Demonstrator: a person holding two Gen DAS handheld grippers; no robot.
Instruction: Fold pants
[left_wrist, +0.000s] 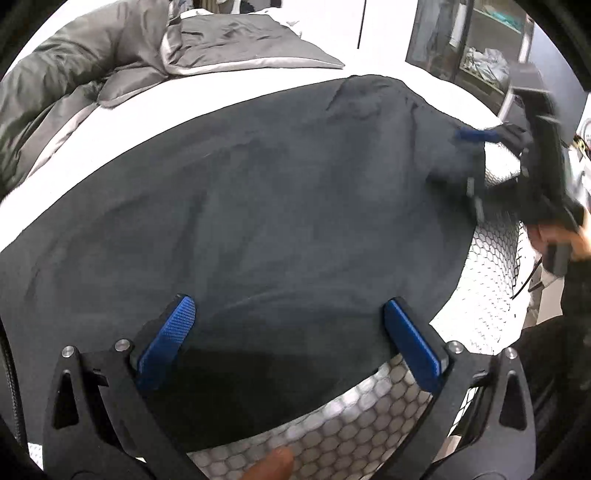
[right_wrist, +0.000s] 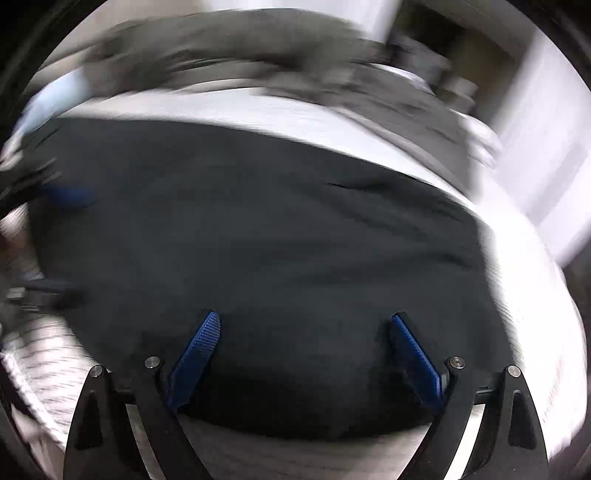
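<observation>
I see the dark pants (left_wrist: 258, 206) lying flat on the white bed (left_wrist: 184, 96). My left gripper (left_wrist: 288, 325) and right gripper (right_wrist: 304, 336) hang over the pants, both wide open, holding nothing.

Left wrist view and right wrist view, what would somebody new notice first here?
The dark pants dominate, spread across the white bed and filling both views. The left gripper and right gripper each hang open over the near edge. A grey duvet lies bunched at the far left.
</observation>
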